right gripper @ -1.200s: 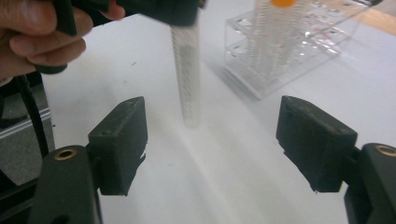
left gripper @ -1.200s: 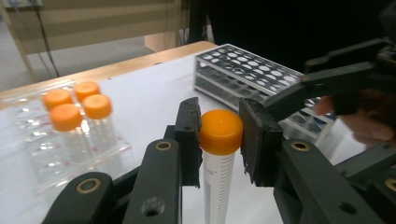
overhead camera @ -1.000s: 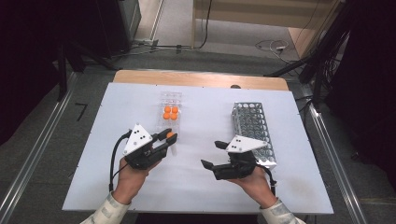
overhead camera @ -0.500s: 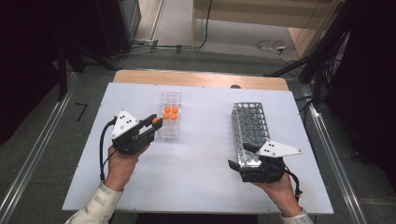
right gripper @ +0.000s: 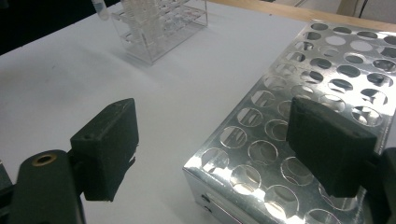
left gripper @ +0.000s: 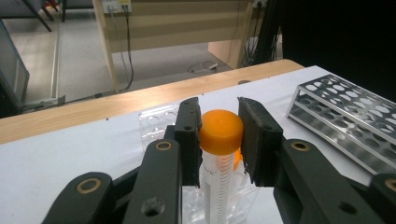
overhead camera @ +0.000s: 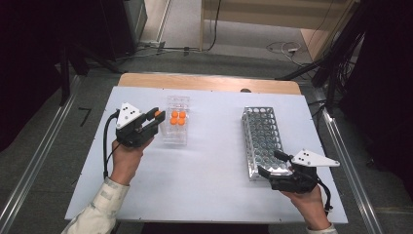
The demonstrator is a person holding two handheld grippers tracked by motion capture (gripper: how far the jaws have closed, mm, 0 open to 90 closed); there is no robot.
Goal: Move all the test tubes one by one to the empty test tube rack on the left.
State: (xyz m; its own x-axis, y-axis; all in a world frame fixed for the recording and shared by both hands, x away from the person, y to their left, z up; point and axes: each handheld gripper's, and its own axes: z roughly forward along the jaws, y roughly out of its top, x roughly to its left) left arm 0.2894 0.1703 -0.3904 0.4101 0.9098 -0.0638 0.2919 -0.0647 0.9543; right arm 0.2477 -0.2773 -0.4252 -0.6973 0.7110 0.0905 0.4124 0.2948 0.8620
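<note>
My left gripper is shut on a clear graduated tube with an orange cap, held upright just left of the clear plastic rack. Several more orange-capped tubes stand in that rack. The tube's orange cap shows at the left gripper's tips in the high view. My right gripper stands open, its jaws wide apart around the near left corner of the perforated metal rack, holding nothing.
The white table has bare room between the two racks and along its front edge. A wooden strip runs along the far edge. In the right gripper view the clear rack stands farther off.
The left gripper has carried the orange-capped tube left and away from the table's middle to the clear rack. The right gripper has swung right to the metal rack's near corner.
</note>
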